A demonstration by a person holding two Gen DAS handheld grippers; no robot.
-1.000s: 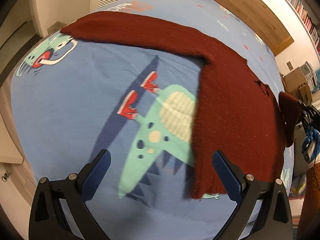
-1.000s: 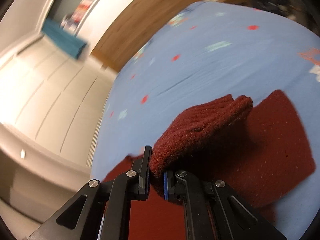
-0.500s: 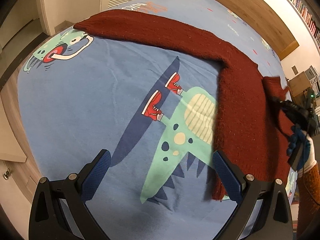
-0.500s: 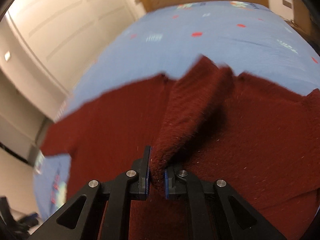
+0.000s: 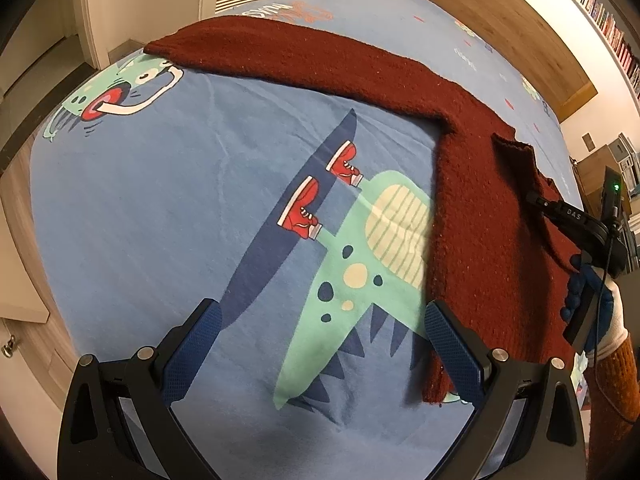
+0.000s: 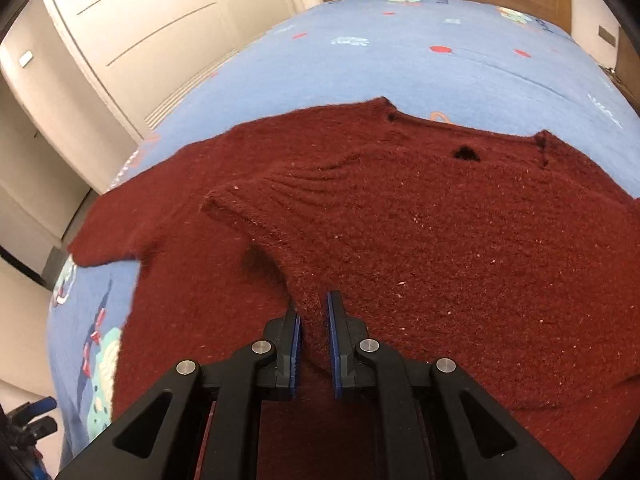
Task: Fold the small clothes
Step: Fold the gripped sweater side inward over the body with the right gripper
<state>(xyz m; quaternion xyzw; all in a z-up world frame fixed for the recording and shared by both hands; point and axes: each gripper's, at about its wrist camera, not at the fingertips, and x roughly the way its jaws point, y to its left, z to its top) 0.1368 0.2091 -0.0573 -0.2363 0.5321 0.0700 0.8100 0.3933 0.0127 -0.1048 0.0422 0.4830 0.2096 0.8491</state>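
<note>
A dark red knitted sweater (image 5: 472, 200) lies on the blue dinosaur-print bedsheet (image 5: 180, 200). One sleeve (image 5: 304, 52) stretches out to the far left. The other sleeve (image 6: 320, 216) is folded across the body. My left gripper (image 5: 320, 340) is open and empty above the sheet, its right finger beside the sweater's hem. My right gripper (image 6: 314, 320) is shut on the folded sleeve, with knit fabric between the pads, low over the sweater's body. It also shows in the left wrist view (image 5: 576, 220), over the sweater's right side.
White wardrobe doors (image 6: 140, 40) stand beside the bed. A wooden headboard (image 5: 500, 20) and a bookshelf (image 5: 600, 12) are behind it. The bed's edge (image 5: 36, 216) runs along the left, with a wooden floor below.
My right gripper has carried the sleeve over the sweater's body and laid it down flat. The left gripper has stayed open and pulled back slightly.
</note>
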